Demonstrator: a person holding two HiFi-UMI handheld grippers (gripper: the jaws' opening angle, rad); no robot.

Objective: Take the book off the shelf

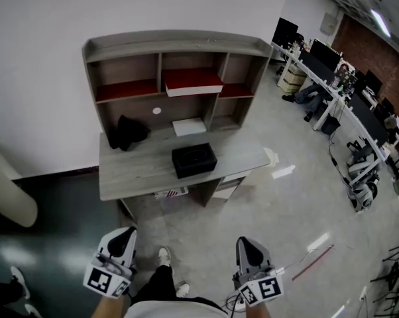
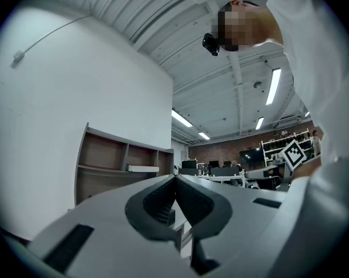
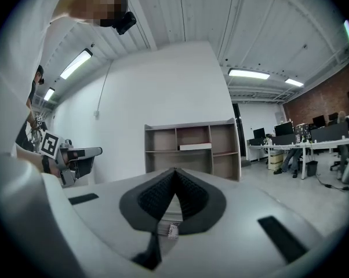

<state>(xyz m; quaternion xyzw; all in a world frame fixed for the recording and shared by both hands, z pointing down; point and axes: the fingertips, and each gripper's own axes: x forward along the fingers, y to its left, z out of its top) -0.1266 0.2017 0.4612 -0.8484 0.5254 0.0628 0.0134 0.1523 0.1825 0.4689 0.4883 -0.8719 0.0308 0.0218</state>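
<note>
The book (image 1: 191,81), red-covered with white page edges, lies flat on the middle shelf of the wooden hutch (image 1: 176,45) over the desk (image 1: 140,171). It shows small in the left gripper view (image 2: 142,168) and in the right gripper view (image 3: 195,146). My left gripper (image 1: 123,233) and right gripper (image 1: 247,242) hang low near my legs, well short of the desk. Both are shut with nothing between the jaws, which meet at their tips in the left (image 2: 175,178) and right (image 3: 174,169) gripper views.
On the desk stand a black box (image 1: 193,159), a black bag (image 1: 128,132) and a white flat item (image 1: 189,126). Office tables with monitors (image 1: 332,65) line the right side. A pale rounded object (image 1: 10,201) sits at the left. My shoes (image 1: 164,256) are on the glossy floor.
</note>
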